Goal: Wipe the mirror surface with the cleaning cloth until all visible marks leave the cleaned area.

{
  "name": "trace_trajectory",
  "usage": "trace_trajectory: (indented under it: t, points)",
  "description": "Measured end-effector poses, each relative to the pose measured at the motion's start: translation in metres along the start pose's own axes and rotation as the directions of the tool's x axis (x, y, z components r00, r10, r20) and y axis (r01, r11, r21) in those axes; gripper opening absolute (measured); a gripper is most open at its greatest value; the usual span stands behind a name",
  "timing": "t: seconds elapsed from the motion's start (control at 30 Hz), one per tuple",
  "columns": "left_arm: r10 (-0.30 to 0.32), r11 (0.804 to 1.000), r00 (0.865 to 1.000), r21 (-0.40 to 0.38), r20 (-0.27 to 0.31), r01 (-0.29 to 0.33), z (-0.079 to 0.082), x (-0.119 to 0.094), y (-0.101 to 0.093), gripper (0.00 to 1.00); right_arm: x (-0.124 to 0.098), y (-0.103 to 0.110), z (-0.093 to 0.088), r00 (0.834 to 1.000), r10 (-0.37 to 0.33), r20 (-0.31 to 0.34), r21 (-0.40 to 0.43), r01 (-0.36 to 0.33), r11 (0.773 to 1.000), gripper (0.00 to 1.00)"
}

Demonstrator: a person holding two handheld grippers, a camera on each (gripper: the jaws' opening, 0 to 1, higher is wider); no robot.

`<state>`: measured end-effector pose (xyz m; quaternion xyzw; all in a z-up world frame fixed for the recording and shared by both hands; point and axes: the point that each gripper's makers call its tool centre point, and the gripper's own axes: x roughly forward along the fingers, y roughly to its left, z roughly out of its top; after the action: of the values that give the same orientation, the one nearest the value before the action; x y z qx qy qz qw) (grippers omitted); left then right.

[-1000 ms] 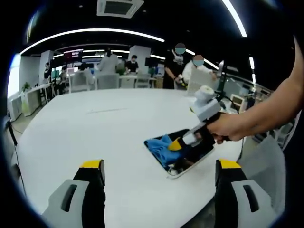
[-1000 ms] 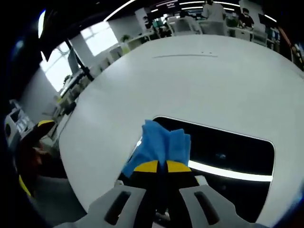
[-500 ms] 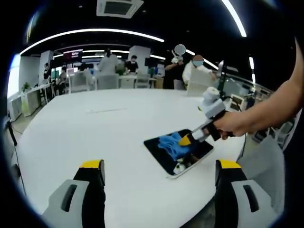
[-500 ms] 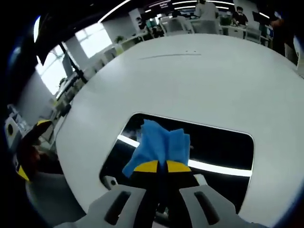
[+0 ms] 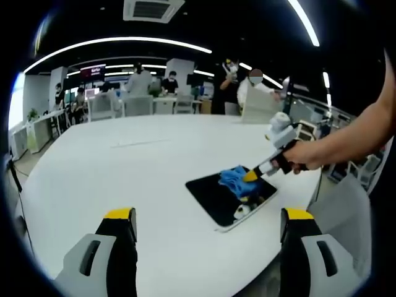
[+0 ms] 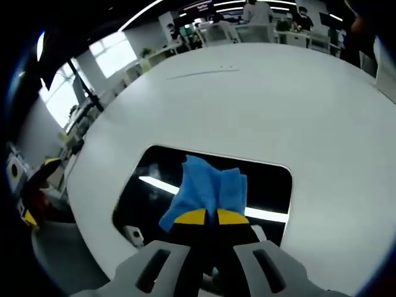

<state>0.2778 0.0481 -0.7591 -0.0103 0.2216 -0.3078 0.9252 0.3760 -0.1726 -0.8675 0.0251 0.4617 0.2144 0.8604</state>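
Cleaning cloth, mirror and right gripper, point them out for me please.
cleaning cloth (image 6: pixel 207 189), right gripper view, middle of the blue folds.
mirror (image 6: pixel 154 168), right gripper view, bare dark glass left of the cloth.
right gripper (image 6: pixel 210 218), right gripper view, between its yellow tips.

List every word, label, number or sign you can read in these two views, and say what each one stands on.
None can be read.
Wall screen at the far end of the room, left gripper view: light lettering, too small and blurred to read.
Mirror, blue cleaning cloth, white table and the right gripper: no text visible.
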Motion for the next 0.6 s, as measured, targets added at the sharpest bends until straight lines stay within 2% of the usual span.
trace_trajectory:
  t: [0.47, 0.6]
  points:
    - [-0.003, 1.000, 1.000, 0.004, -0.009, 0.003, -0.002, 0.001, -0.001, 0.96, -0.017, -0.043, -0.006, 0.999, -0.050, -0.019, 0.012, 0.050, 0.999, 0.00]
    - [-0.003, 1.000, 1.000, 0.003, -0.010, 0.003, -0.002, 0.001, -0.001, 0.96, -0.020, -0.049, -0.007, 0.998, -0.058, -0.022, 0.021, 0.058, 0.998, 0.00]
